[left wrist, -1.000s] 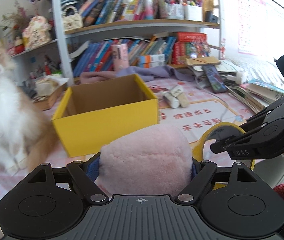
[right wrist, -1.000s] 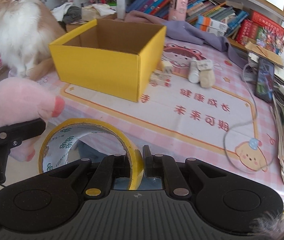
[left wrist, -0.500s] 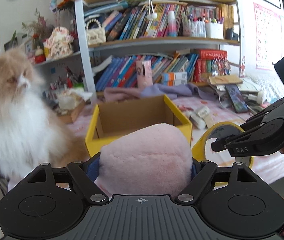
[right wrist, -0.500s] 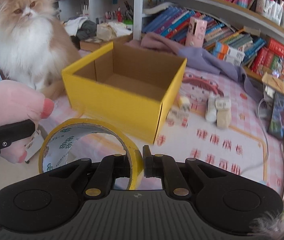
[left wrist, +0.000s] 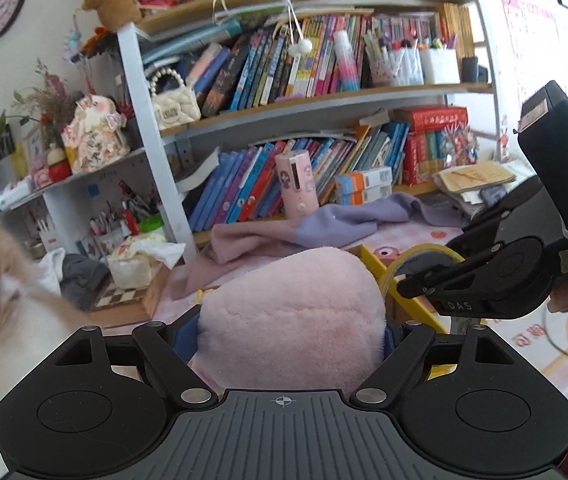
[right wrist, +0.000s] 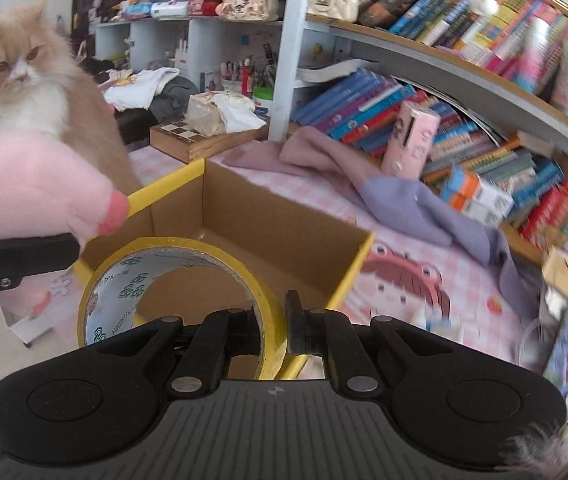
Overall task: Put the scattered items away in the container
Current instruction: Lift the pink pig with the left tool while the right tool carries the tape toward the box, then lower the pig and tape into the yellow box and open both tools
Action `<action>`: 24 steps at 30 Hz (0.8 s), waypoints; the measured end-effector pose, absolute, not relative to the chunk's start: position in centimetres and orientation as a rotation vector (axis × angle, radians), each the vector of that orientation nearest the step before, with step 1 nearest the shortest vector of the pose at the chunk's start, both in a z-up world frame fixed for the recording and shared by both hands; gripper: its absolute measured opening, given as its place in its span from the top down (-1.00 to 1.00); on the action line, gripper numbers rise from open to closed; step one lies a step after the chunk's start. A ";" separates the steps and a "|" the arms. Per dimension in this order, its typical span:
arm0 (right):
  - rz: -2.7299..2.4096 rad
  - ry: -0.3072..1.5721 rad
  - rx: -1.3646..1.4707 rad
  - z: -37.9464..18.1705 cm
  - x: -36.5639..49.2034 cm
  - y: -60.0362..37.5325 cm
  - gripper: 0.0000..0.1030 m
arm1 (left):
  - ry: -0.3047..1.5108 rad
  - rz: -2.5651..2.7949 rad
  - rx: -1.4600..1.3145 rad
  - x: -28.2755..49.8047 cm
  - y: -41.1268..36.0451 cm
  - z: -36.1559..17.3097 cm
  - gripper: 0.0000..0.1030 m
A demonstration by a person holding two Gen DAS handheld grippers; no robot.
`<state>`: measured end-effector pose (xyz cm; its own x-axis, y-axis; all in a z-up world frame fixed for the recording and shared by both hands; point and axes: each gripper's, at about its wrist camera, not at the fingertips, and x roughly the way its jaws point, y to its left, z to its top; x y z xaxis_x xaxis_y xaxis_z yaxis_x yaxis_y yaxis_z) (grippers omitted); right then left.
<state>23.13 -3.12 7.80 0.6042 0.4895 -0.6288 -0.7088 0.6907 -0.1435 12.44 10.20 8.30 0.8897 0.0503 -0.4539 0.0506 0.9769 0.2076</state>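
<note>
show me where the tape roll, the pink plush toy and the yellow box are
tape roll (right wrist: 123, 276): right wrist view, inner printed face.
pink plush toy (left wrist: 292, 308): left wrist view, furry top.
yellow box (right wrist: 348, 276): right wrist view, right wall's rim.

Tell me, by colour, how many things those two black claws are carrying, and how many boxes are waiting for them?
Pink: 1, the plush toy clamped in the left gripper.
Yellow: 2, the tape roll pinched by the right gripper, and the open box below them.
Total: 3 things, 2 carried and 1 box.
</note>
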 end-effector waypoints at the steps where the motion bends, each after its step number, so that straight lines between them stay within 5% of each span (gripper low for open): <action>1: 0.727 0.585 -0.429 7.7 24.0 -2.7 0.84 | 0.485 0.002 0.218 13.4 10.3 8.2 -0.61; 24: 1.036 0.711 -1.083 -2.4 34.8 5.8 0.83 | 0.874 -0.128 0.512 27.5 9.6 -0.5 -0.69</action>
<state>34.79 5.76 -2.42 0.3761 0.3175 -0.8705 -0.9264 0.1123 -0.3593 27.52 9.56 -0.52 0.6429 0.0978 -0.7597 0.3124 0.8721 0.3766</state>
